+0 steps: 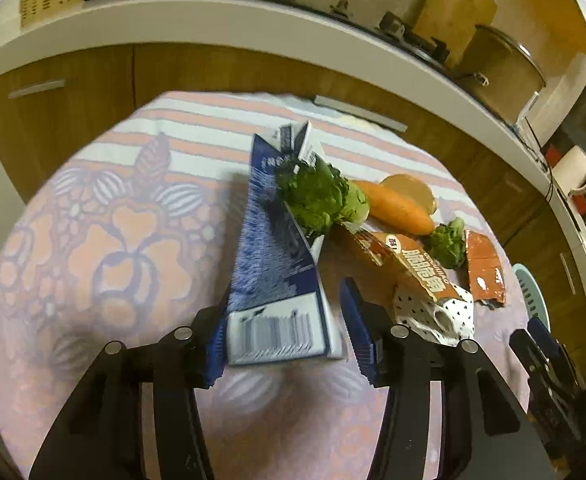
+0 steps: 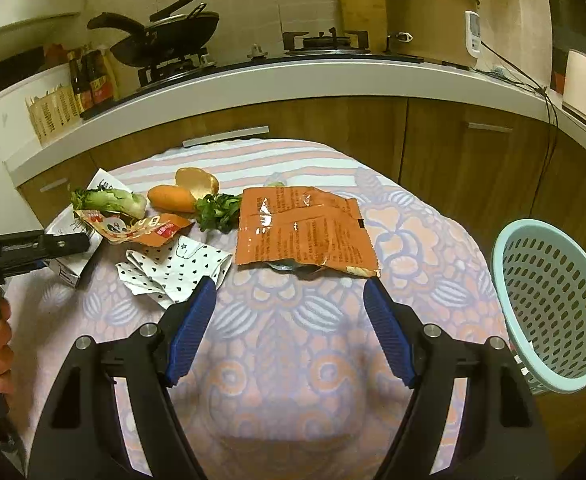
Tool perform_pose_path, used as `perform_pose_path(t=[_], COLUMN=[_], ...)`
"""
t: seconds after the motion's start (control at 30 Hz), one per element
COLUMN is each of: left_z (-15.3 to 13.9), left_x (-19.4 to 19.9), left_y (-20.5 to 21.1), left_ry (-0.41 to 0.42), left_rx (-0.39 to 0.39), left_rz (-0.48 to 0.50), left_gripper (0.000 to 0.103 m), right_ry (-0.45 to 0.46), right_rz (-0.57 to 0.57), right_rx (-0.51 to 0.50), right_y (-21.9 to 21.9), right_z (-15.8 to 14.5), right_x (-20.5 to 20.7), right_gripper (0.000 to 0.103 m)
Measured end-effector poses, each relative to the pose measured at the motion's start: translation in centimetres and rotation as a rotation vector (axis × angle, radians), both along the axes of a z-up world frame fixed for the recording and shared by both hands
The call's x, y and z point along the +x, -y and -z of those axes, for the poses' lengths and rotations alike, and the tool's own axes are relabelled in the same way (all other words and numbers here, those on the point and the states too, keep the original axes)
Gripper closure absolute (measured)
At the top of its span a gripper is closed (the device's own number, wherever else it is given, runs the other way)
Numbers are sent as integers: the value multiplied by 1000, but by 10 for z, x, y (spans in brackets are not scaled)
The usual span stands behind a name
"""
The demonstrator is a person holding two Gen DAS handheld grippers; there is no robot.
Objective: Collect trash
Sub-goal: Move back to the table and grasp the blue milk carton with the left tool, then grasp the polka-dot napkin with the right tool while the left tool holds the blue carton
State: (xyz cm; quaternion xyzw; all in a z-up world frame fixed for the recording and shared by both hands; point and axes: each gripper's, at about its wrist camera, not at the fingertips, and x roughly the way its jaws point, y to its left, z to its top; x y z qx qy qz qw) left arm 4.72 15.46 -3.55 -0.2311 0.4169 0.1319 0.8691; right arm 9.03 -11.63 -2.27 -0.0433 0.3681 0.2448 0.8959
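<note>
In the left wrist view a flattened blue and white carton point(image 1: 271, 264) lies on the patterned tablecloth, its barcode end between the open fingers of my left gripper point(image 1: 283, 328). The left pad touches it; the right pad stands apart. An orange snack wrapper point(image 1: 405, 262) and a white dotted paper point(image 1: 437, 316) lie to its right. In the right wrist view my right gripper point(image 2: 291, 308) is open and empty just in front of a large orange foil bag point(image 2: 305, 230). The dotted paper point(image 2: 173, 270) and small orange wrapper point(image 2: 133, 230) lie left of it. A light blue mesh basket point(image 2: 553, 304) stands at the right.
Leafy greens point(image 1: 317, 196), a carrot point(image 1: 397, 206), a potato point(image 1: 411, 188) and a second bit of greens point(image 2: 217, 210) lie among the trash. Wooden cabinets and a white counter point(image 2: 293, 80) with stove, pans and a rice cooker stand behind the table.
</note>
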Motion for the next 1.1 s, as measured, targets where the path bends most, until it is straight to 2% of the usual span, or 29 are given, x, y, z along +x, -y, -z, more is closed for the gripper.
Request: perform_pose_path(t=[0.17, 0.33, 0.47, 0.5, 0.53, 0.6, 0.63, 0.8, 0.93, 1.0, 1.1], left_z=[-5, -27, -25, -21, -20, -24, -28, -35, -23, -16, -4], left_x=[-12, -37, -44, -43, -47, -58, -65, -85, -88, -87, -82], left_y=[-1, -6, -11, -11, -13, -18, -20, -28, -29, -26, -27], left_ry=[32, 78, 64, 38, 46, 108, 127, 141, 136, 122, 88], left_rx=[33, 143, 178, 181, 149, 36, 26, 92, 86, 125, 130], left_rz=[-49, -131, -152, -145, -126, -54, -27, -54, -71, -80, -88], left_gripper=[62, 64, 65, 65, 66, 66, 66, 66, 66, 66, 66], right_ry=[13, 3, -98, -116, -135, -148, -149, -168, -195, -214, -226], right_rz=[-13, -56, -109, -117, -128, -142, -149, -165, -170, -172, -159], right_rx=[-8, -50, 16, 23, 26, 27, 29, 39, 25, 21, -10], right_y=[-3, -17, -28, -31, -36, -41, -43, -55, -64, -71, -82], right_z=[-1, 0, 2, 2, 3, 2, 1, -2, 2, 5, 13], right_x=[-3, -5, 2, 4, 6, 7, 8, 11, 14, 20, 29], right_gripper=[31, 31, 31, 31, 31, 31, 31, 31, 31, 31, 31])
